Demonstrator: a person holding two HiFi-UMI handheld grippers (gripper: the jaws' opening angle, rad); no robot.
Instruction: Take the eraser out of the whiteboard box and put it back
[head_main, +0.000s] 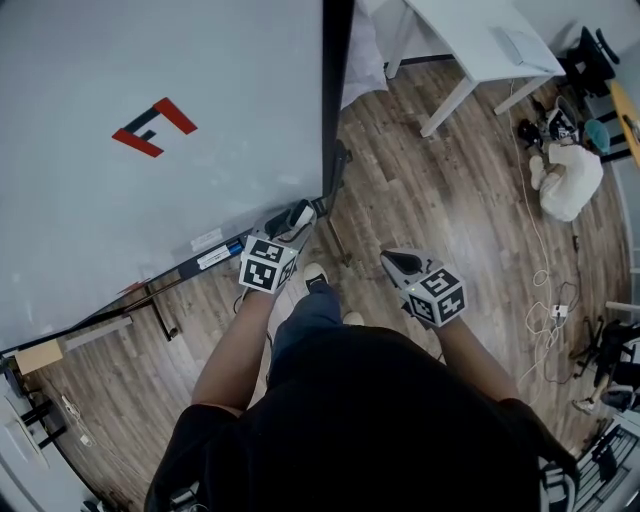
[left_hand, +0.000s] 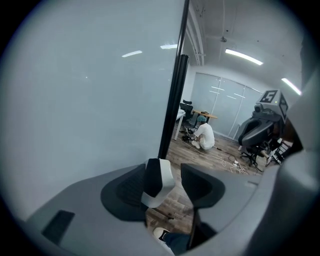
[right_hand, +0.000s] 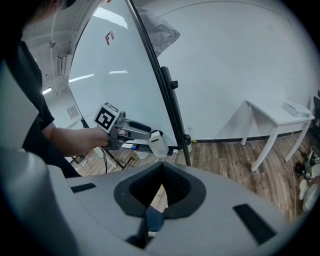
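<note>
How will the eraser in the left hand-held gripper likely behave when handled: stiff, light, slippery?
The eraser is probably light: the left hand-held gripper holds it in mid-air. Its white shell looks smooth and rigid, so it may slip in a loose grip. Its blocky shape suggests it would lie flat, not roll.

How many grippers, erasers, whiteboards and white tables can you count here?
Grippers: 2, the left gripper and the right gripper
Eraser: 1, held in the left gripper
Whiteboard: 1
White table: 1
Total: 5
</note>
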